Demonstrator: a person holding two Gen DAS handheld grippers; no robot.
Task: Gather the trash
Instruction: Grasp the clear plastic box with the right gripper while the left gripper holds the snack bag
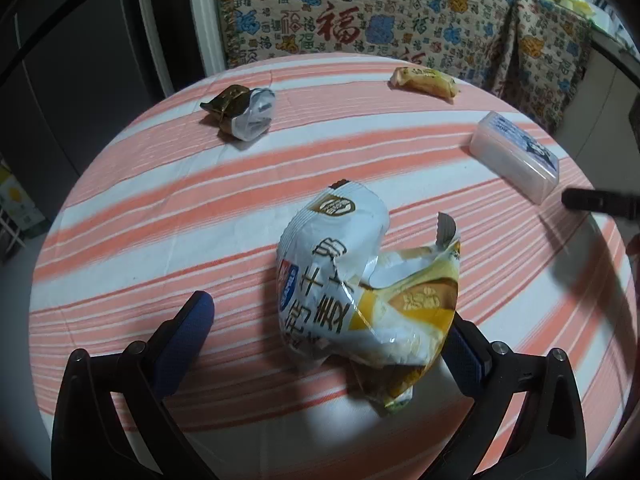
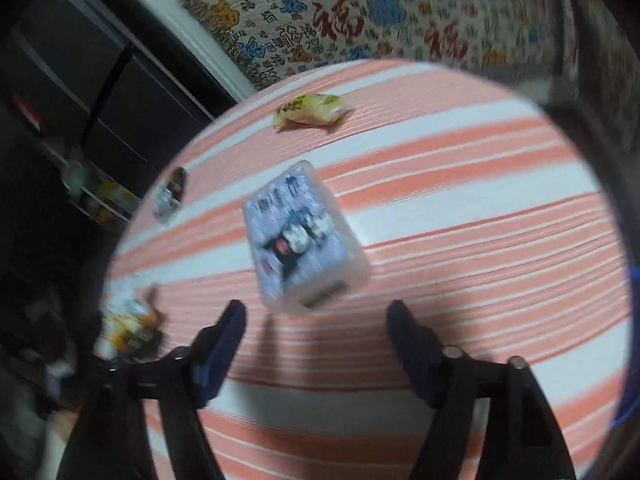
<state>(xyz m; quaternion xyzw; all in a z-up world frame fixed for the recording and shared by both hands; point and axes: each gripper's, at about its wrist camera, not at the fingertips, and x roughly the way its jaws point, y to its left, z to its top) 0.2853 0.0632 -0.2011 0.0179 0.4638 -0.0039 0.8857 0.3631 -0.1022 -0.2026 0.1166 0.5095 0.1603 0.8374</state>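
Crumpled white-and-yellow snack bag (image 1: 368,288) lying on the striped worktop (image 1: 160,208), between the wide-spread fingers of the left hand-held gripper (image 1: 332,320), right side against the right finger (image 1: 466,350), left finger apart; nothing clamped. Farther back, a brown-and-white wrapper (image 1: 244,112) to the left and a yellow wrapper (image 1: 424,82) near the far edge. Clear plastic box (image 2: 304,236) lying just ahead of the right hand-held gripper (image 2: 316,322), spread wide and holding nothing. Right view blurred. Patterned cloth (image 1: 380,8) hanging behind the worktop.
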